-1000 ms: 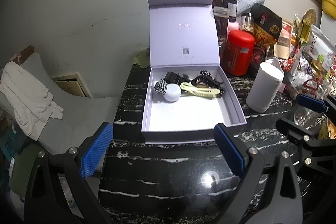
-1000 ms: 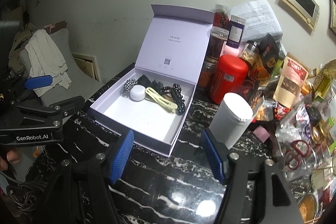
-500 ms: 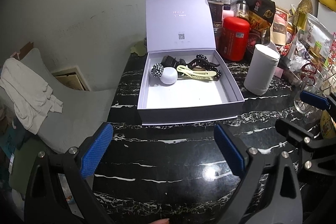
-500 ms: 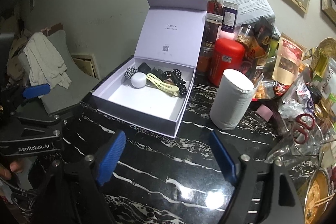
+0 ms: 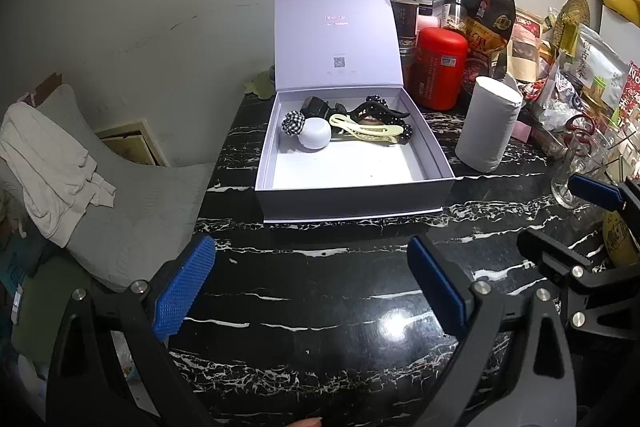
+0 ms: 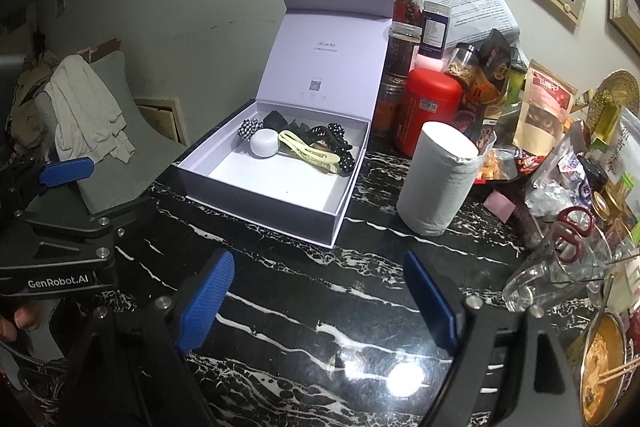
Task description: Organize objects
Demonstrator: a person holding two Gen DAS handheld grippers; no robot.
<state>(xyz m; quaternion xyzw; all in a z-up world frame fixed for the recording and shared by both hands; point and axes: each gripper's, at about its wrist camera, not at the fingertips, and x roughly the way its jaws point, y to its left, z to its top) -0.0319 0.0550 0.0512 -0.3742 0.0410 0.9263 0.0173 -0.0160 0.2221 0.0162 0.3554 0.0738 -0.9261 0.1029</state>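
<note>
An open lavender box stands on the black marble table, lid up against the wall. At its back lie a white round case, a checkered scrunchie, a cream hair clip and black hair clips. My left gripper is open and empty, hovering over the table in front of the box. My right gripper is open and empty, to the box's front right.
A white paper roll stands right of the box, a red canister behind it. Jars, snack bags, a glass with scissors and a bowl crowd the right. A grey cushion with cloth lies left.
Both grippers have pulled back from the box, so it looks smaller and farther. Both stay open. The box contents have not moved.
</note>
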